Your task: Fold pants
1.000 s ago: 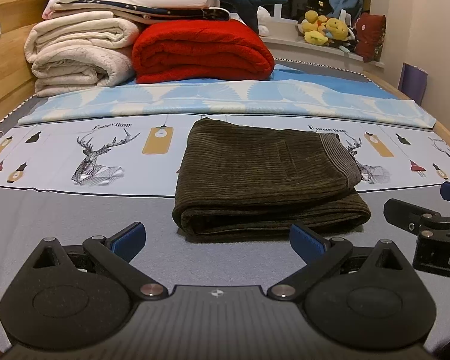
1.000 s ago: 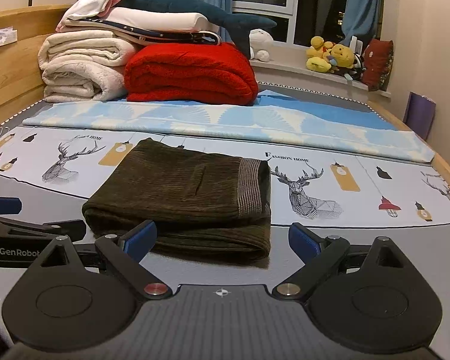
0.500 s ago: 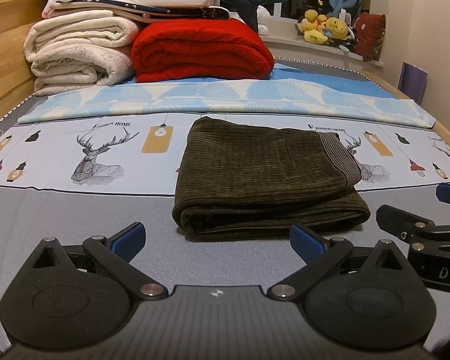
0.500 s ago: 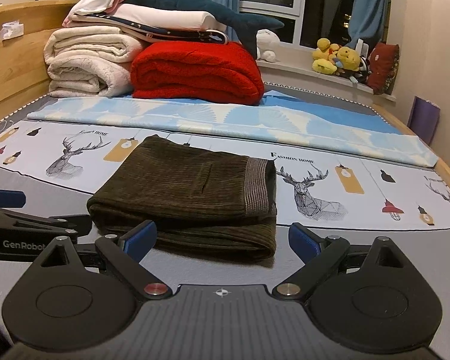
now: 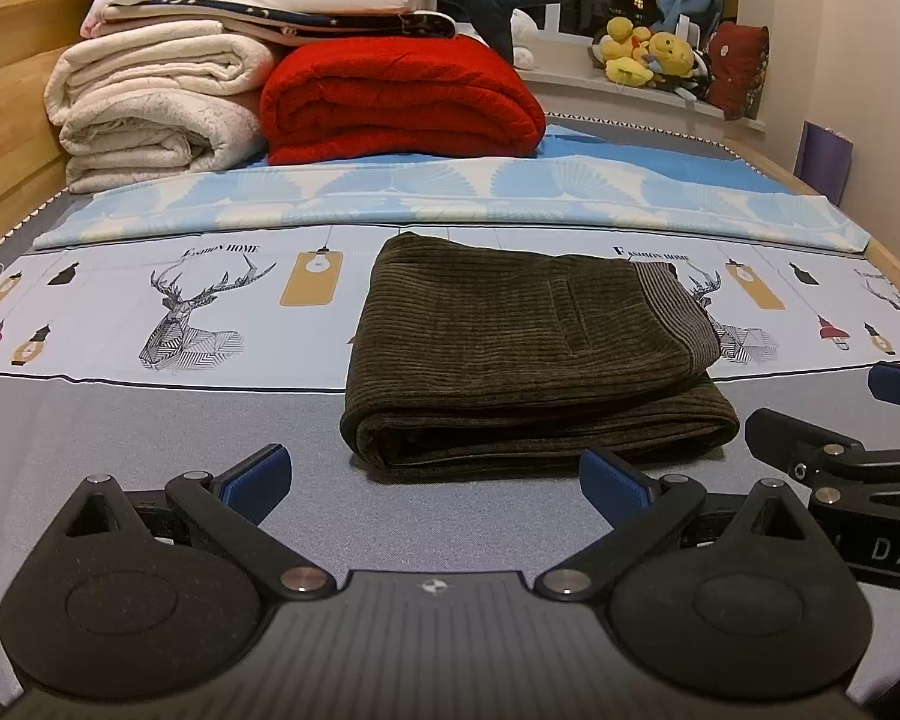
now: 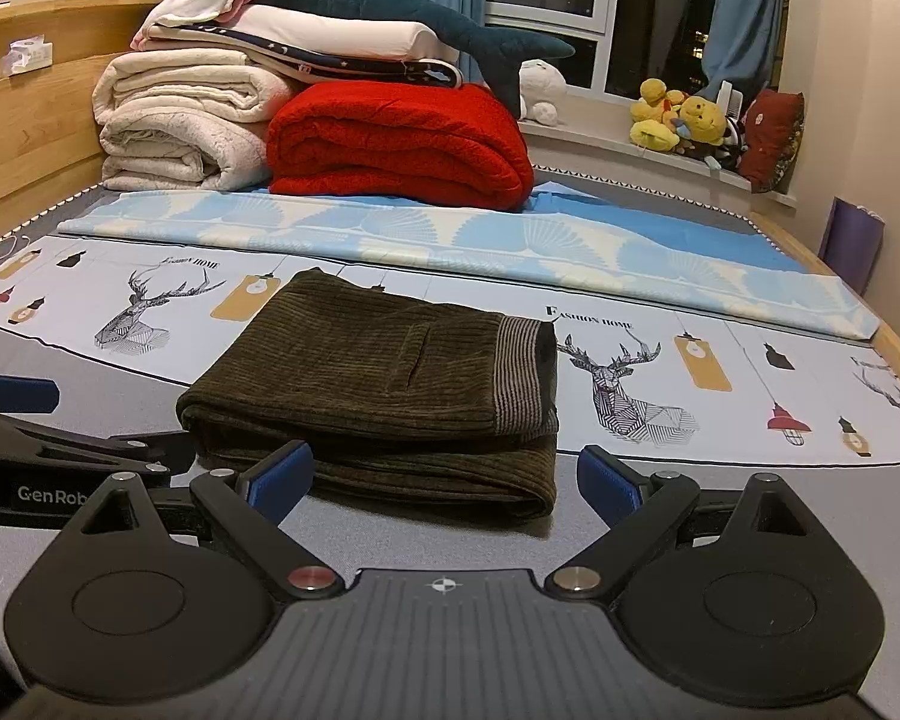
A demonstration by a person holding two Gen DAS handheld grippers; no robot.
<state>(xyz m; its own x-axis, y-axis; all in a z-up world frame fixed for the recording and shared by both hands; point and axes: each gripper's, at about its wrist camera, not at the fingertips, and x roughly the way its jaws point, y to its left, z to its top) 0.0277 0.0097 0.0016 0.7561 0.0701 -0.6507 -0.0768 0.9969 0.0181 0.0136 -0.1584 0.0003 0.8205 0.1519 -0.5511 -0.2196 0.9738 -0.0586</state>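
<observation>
Dark olive corduroy pants (image 5: 522, 354) lie folded in a compact stack on the bed, striped waistband on the right; they also show in the right wrist view (image 6: 378, 396). My left gripper (image 5: 435, 477) is open and empty, just in front of the stack's near fold. My right gripper (image 6: 444, 480) is open and empty, in front of the stack's near right corner. The right gripper also shows at the right edge of the left wrist view (image 5: 840, 456), and the left gripper shows at the left edge of the right wrist view (image 6: 60, 444). Neither touches the pants.
The bed (image 5: 120, 420) has a grey and deer-print sheet. A red blanket (image 5: 402, 102) and cream blankets (image 5: 150, 114) are stacked at the back, with a plush shark (image 6: 420, 18) on top. A wooden headboard (image 6: 24, 138) is left, plush toys (image 6: 678, 120) on the windowsill.
Both grippers have drifted slightly; the right one has pulled back and risen a little. The pants have not moved and both grippers stay open.
</observation>
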